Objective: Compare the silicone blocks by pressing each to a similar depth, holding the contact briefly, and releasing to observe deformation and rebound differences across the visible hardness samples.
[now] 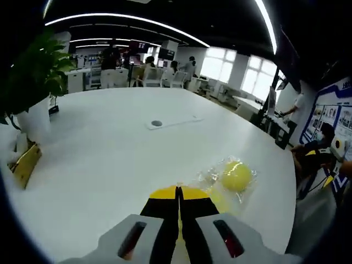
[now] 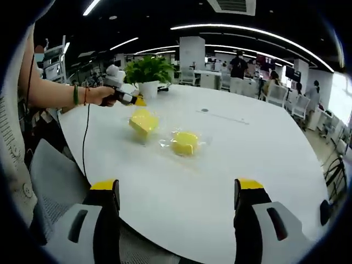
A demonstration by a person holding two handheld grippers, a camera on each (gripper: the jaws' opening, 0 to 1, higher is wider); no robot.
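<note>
Two yellow silicone blocks in clear plastic wrap lie on the white table (image 2: 231, 165): one block (image 2: 143, 122) to the left, the other (image 2: 185, 142) nearer the middle. In the left gripper view one wrapped block (image 1: 236, 176) lies just right of my left gripper (image 1: 177, 192), and the edge of a second (image 1: 219, 201) sits beside the right jaw. The left gripper's jaws are shut together with nothing between them. In the right gripper view a hand holds the left gripper (image 2: 132, 99) just behind the left block. My right gripper (image 2: 176, 187) is open wide at the table's near edge.
A potted plant (image 2: 147, 71) in a white pot stands at the table's far end, also the plant (image 1: 33, 77). A flat cable cover (image 1: 170, 121) lies mid-table. A yellowish box (image 1: 25, 165) sits near the plant. A grey chair (image 2: 55, 181) and a person's arm (image 2: 55, 91) are at the left.
</note>
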